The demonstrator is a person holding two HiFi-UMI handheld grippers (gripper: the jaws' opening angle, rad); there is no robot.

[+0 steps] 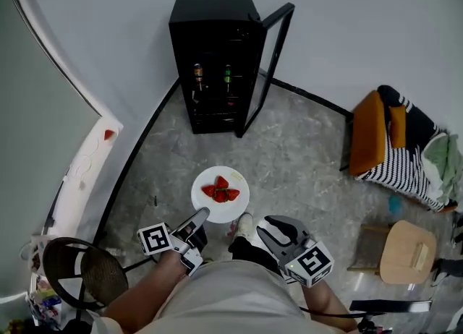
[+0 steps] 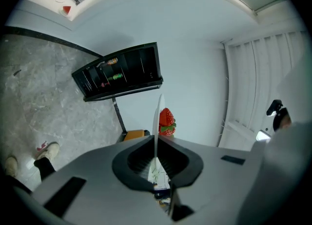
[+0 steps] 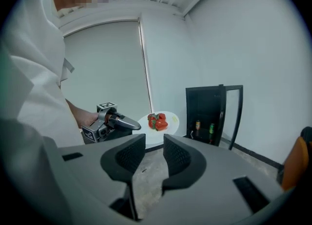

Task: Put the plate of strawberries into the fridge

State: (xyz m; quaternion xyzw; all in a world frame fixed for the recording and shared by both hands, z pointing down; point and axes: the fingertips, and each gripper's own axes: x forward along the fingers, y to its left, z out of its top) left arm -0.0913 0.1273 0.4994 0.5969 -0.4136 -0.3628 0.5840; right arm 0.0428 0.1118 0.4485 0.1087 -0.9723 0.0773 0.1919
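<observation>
A white plate (image 1: 234,183) with a few strawberries (image 1: 221,190) is held above the grey floor, in front of a black fridge (image 1: 214,50) whose glass door (image 1: 269,65) stands open. My left gripper (image 1: 200,215) is shut on the plate's near rim. In the left gripper view the plate (image 2: 157,121) shows edge-on between the jaws of the left gripper (image 2: 156,159), with a strawberry (image 2: 166,120) beyond it. My right gripper (image 1: 263,227) hangs to the right of the plate, open and holding nothing. The right gripper (image 3: 153,157) looks towards the plate (image 3: 168,120) and the fridge (image 3: 207,114).
Bottles (image 1: 211,76) stand on a fridge shelf. An orange chair with striped cloth (image 1: 394,144) is at the right and a wooden stool (image 1: 406,251) is nearer. A round black stool (image 1: 79,271) and a white ledge (image 1: 85,170) lie at the left.
</observation>
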